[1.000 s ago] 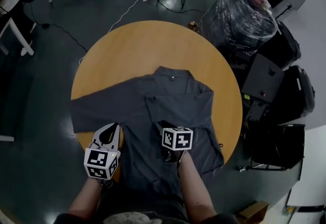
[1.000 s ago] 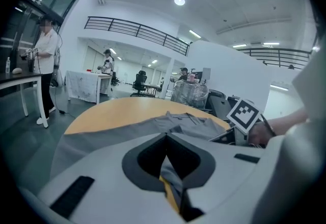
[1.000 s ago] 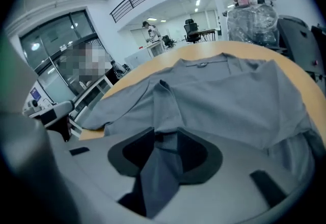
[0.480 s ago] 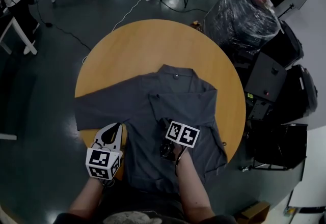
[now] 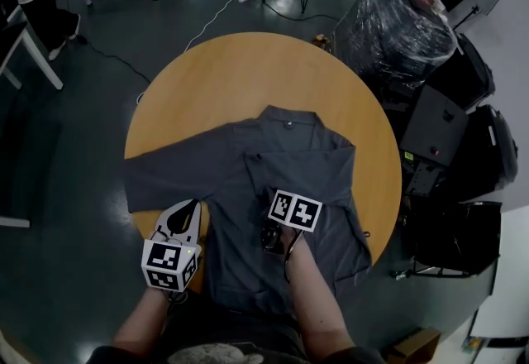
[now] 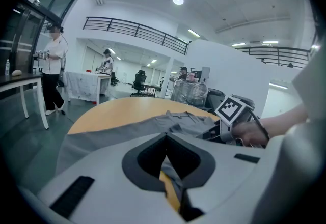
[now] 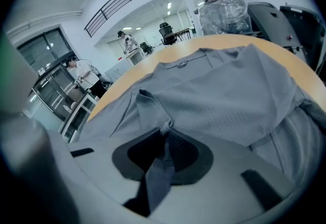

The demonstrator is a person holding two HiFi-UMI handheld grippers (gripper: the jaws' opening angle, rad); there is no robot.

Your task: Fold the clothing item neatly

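The shirt (image 5: 281, 164), grey and short-sleeved, lies flat on the round wooden table (image 5: 248, 73) with its collar (image 5: 287, 118) towards the far edge and its hem at the near edge, next to the person. One sleeve (image 5: 157, 176) extends flat towards the left side of the table. The opposite side of the garment lies doubled over the body, with its outer part draped over the table's right edge. The left gripper (image 6: 166, 141) is positioned at the near left side of the shirt, just below the extended sleeve. Its jaws are fully together, with a thin edge of grey fabric caught in the slot between them and the tabletop showing beneath. The right gripper (image 7: 165, 139) is positioned over the middle of the shirt front, tilted downward. Its jaws have just been closing and now pinch a raised ridge of shirt fabric, which stands bunched between the pads. A plastic-wrapped bundle (image 5: 397, 31) stands on the floor beyond the table's right side.
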